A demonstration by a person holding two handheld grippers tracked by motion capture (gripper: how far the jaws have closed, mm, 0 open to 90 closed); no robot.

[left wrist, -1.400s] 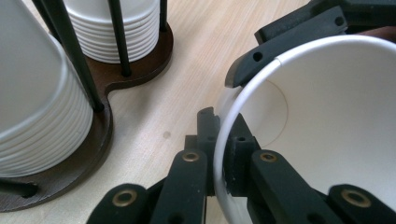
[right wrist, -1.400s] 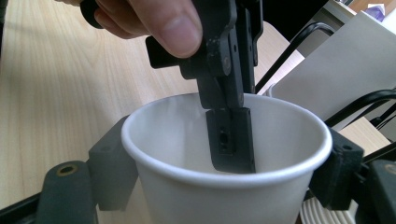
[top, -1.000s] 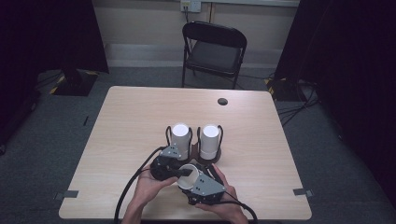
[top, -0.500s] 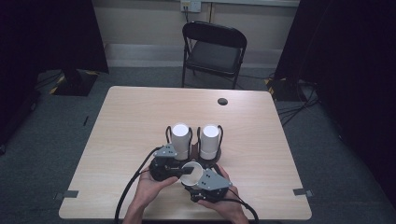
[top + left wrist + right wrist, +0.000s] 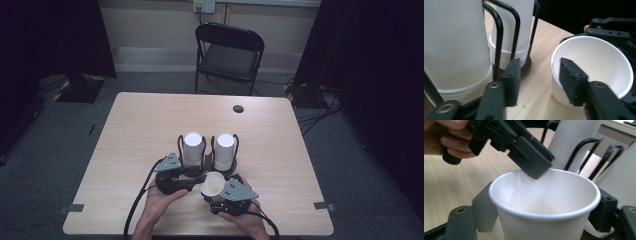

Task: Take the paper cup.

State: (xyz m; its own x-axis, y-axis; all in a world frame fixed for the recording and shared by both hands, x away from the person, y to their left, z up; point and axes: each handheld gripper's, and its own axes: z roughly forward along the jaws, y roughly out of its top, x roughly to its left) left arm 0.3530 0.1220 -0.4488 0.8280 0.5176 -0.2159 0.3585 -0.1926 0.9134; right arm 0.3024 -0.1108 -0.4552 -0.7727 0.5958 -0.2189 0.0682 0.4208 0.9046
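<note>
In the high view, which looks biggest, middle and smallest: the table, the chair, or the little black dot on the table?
Largest to smallest, as they look in the high view:
1. The table.
2. The folding chair. It stands farther from the camera, so it may look smaller than it really is.
3. The black dot.

A light wooden table (image 5: 130, 145) stands on grey carpet (image 5: 45, 150), with a black folding chair (image 5: 227, 55) at twelve o'clock before a pale wall (image 5: 150, 22), dark curtains (image 5: 50, 40) at ten and two o'clock.
</note>
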